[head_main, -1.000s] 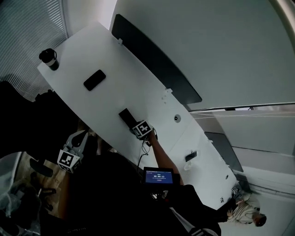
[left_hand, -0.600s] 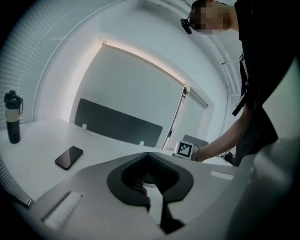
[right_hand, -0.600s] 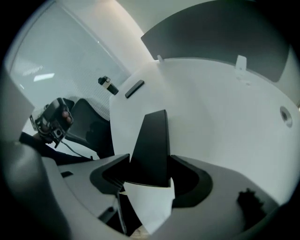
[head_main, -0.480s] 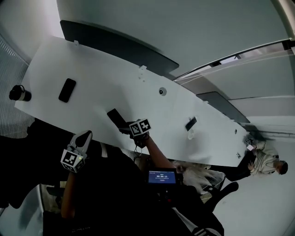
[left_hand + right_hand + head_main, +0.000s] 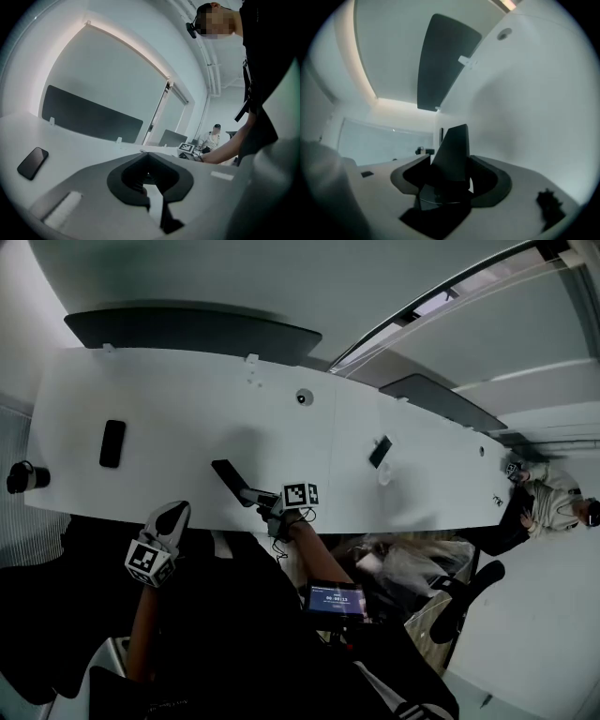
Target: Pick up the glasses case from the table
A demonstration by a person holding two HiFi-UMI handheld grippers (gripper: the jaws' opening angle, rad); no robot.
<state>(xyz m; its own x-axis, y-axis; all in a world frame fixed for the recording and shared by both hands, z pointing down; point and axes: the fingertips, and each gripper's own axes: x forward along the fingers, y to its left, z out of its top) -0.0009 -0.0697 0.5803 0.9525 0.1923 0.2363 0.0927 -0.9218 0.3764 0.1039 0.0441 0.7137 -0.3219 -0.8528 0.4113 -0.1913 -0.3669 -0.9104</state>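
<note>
Near the front edge of the counter (image 5: 178, 399) the lift looks begun: the right gripper (image 5: 256, 495) has wide-set fingers pinching the dark case (image 5: 226, 475), so next comes a steady, firm rise, while the left gripper (image 5: 172, 515) hangs empty, fingers pressed together.

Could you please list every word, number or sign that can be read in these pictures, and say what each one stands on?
Nothing reads clearly.
Small screen at the person's chest: pale digits on blue, too small to read.
Marker cubes: black-and-white square patterns, no letters.
Glasses case, phone: no print visible.
</note>
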